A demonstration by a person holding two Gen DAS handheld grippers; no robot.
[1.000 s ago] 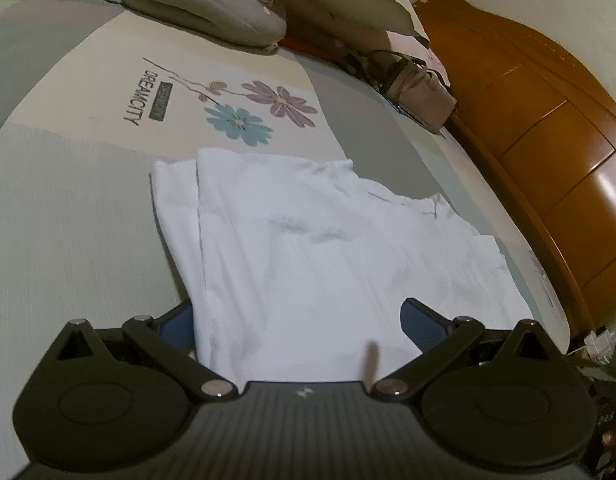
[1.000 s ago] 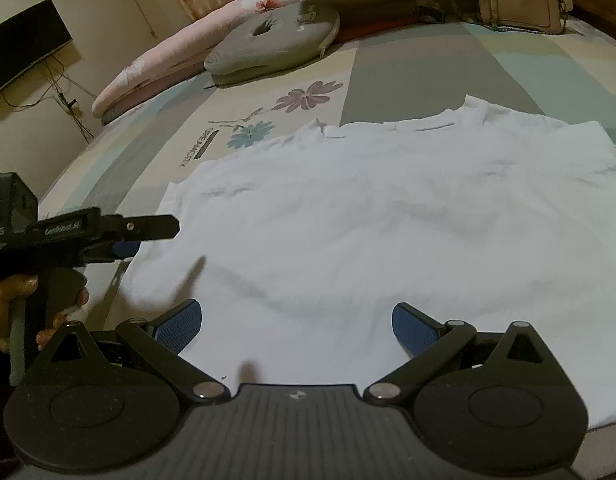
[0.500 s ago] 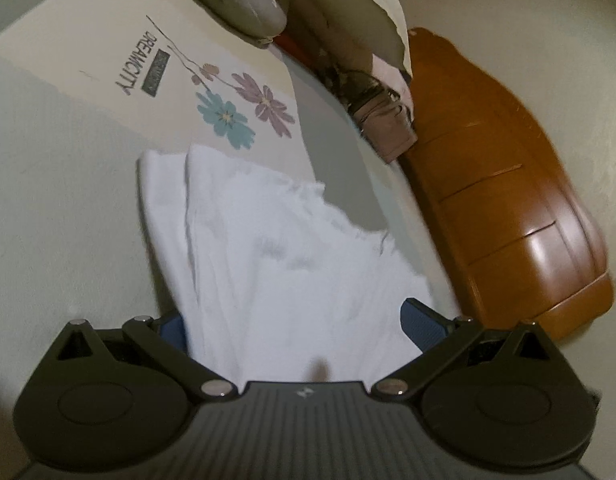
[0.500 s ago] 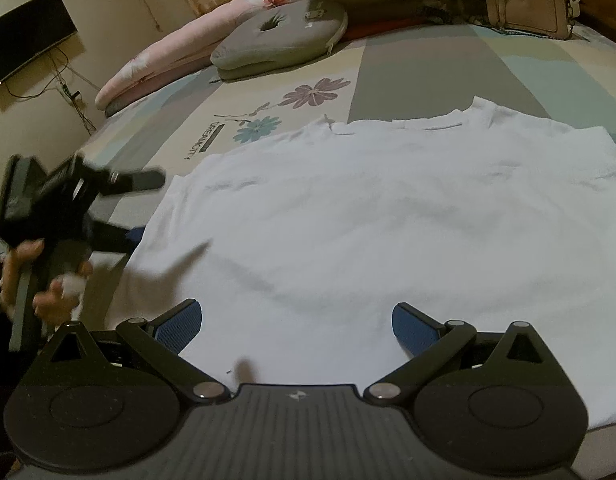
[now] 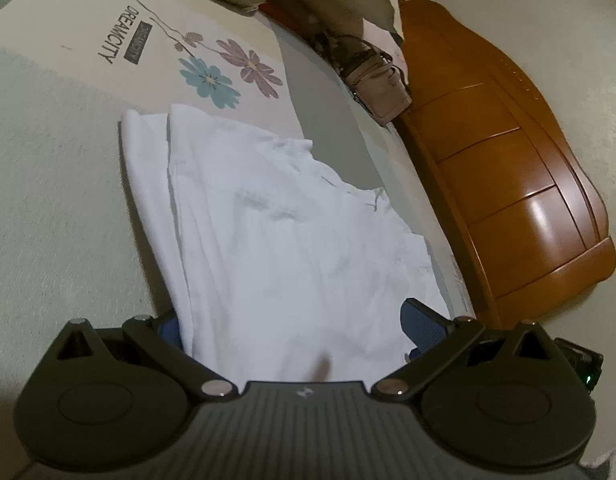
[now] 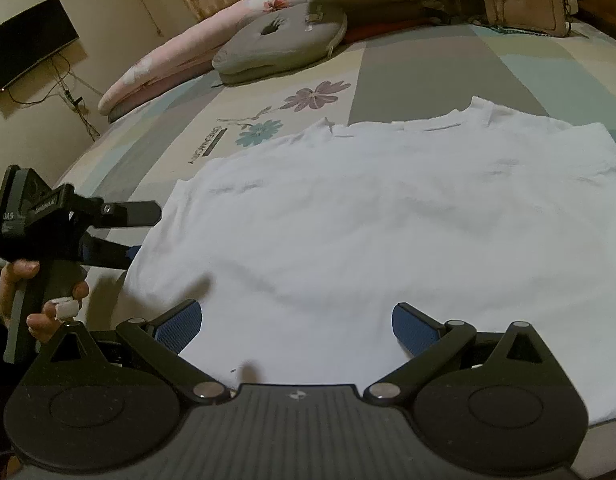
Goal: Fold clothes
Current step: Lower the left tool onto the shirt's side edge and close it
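Note:
A white T-shirt [image 6: 368, 232] lies spread flat on the patterned bed cover [image 6: 448, 64], collar toward the pillows. My right gripper [image 6: 297, 324] hovers open over the shirt's near hem, with nothing between its blue pads. A hand [image 6: 35, 292] holds my left gripper [image 6: 143, 236] at the shirt's left side edge, fingers open and stacked one above the other. In the left wrist view the shirt [image 5: 287, 240] runs away from my left gripper [image 5: 295, 324], and its near edge covers part of the left pad [image 5: 169, 326].
A grey cushion [image 6: 283, 40] and pink pillows [image 6: 175, 60] lie at the head of the bed, with a beige handbag [image 6: 520, 0] beside them. A wooden headboard [image 5: 508, 184] borders the bed. A dark screen [image 6: 27, 44] and cables hang on the wall.
The left gripper swung up and tilted half a second ago, then came back level at the shirt's left edge. Its view now looks more steeply down. The right gripper stayed nearly still.

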